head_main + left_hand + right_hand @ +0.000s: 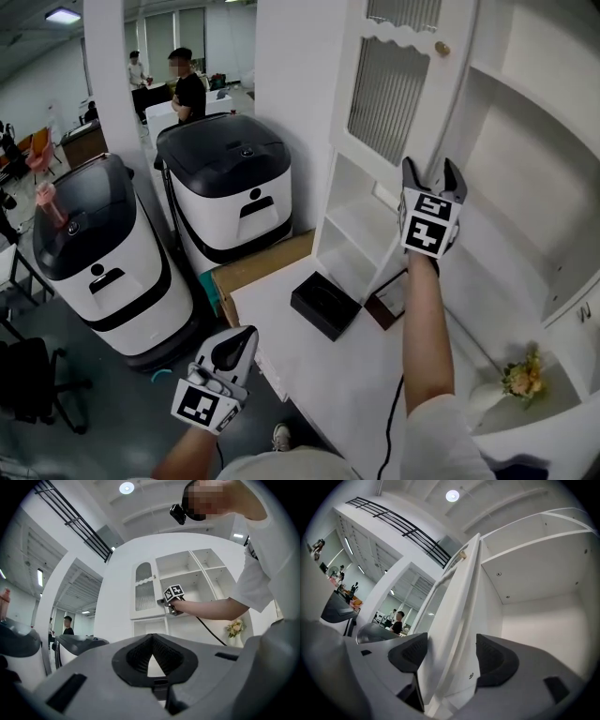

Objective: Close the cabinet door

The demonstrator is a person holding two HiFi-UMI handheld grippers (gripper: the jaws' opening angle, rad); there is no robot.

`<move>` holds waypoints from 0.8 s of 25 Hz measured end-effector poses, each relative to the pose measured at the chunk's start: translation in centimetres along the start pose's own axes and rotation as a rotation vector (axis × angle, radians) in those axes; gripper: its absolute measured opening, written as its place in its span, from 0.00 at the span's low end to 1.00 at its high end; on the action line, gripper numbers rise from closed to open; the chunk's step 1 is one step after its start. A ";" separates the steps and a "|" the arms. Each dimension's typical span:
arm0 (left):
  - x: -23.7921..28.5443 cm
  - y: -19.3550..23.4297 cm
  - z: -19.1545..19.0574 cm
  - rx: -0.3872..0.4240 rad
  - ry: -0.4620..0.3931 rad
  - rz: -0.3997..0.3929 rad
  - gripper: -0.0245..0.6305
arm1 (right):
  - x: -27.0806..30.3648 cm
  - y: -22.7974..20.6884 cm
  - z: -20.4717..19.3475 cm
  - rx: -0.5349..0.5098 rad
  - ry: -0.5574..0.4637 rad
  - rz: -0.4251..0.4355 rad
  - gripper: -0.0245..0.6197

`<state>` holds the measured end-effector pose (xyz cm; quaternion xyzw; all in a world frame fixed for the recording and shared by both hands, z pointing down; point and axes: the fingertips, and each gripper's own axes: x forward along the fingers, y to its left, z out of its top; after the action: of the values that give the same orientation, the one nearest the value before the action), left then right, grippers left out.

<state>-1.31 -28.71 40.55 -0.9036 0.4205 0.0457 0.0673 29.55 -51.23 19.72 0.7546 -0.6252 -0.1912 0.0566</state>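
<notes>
The white cabinet door (394,94) with a ribbed glass pane and a small brass knob stands partly open from the cabinet (525,178). My right gripper (433,173) is raised to the door's lower free edge and is open. In the right gripper view the door edge (454,634) runs between the jaws of the right gripper (451,656); the left pad lies against the door face and the right pad stands apart from it. My left gripper (234,342) hangs low beside the counter, shut and empty. The left gripper view shows the left gripper (152,660) facing the door (146,592).
On the white counter (319,366) lie a black box (325,304) and a dark frame (389,300). A flower bunch (523,377) sits at the right. Two white-and-black machines (230,187) (103,253) stand left of the counter. People (187,84) stand far behind.
</notes>
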 end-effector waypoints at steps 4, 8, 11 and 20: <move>-0.4 0.8 0.2 0.014 -0.001 0.017 0.04 | 0.7 -0.3 -0.5 0.015 0.019 -0.012 0.52; -1.1 1.1 0.2 0.020 0.004 0.024 0.04 | 1.5 -0.9 -1.0 0.032 0.053 -0.019 0.52; -1.8 1.2 0.3 0.019 0.008 0.034 0.04 | 1.8 -1.0 -1.0 0.023 0.066 -0.016 0.52; -3.1 1.2 0.4 0.010 0.013 0.052 0.04 | -0.6 0.6 -0.8 0.074 0.009 0.041 0.35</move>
<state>-4.21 -27.04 40.53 -0.8923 0.4445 0.0396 0.0680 29.22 -50.88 20.73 0.7441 -0.6468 -0.1635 0.0354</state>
